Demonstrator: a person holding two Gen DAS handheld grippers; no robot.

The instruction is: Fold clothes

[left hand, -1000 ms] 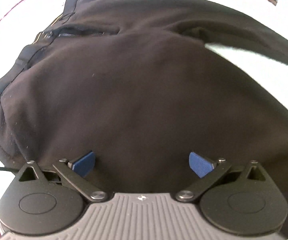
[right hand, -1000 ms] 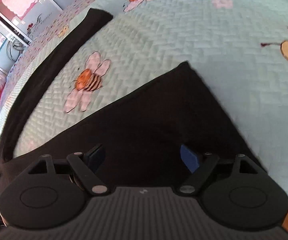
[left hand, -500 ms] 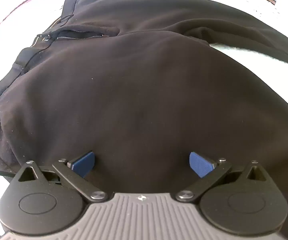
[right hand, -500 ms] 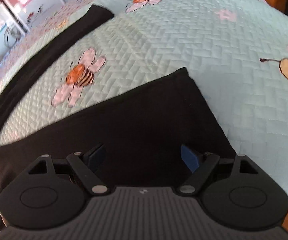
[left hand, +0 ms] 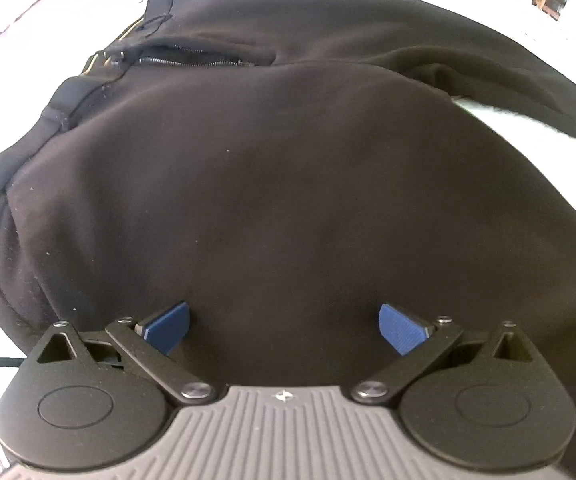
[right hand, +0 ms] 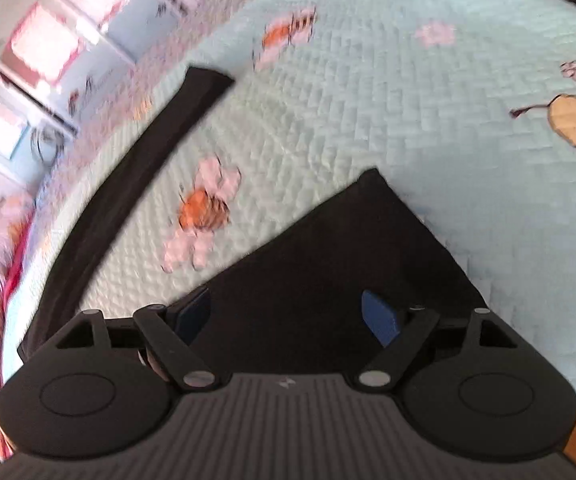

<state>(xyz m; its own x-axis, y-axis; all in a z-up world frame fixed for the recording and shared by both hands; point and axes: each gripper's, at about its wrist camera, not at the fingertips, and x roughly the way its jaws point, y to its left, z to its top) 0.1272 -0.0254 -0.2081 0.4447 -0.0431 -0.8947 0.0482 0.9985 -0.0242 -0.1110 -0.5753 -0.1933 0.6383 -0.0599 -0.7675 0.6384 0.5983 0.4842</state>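
One pair of black trousers (left hand: pixel 272 184) lies spread on bed, zipper (left hand: pixel 192 59) undone near waistband, legs parted over pale green quilt (right hand: pixel 387 100) with bee print (right hand: pixel 204 212). Left gripper (left hand: pixel 284 330) over seat area, jaws released, holding nothing. Right gripper (right hand: pixel 286 316) over leg end (right hand: pixel 347 240), jaws released, nothing between them.

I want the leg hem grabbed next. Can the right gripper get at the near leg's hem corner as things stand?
Probably yes. The right gripper is open above the near leg, and the hem corner lies flat on the quilt just ahead, with nothing on or around it.
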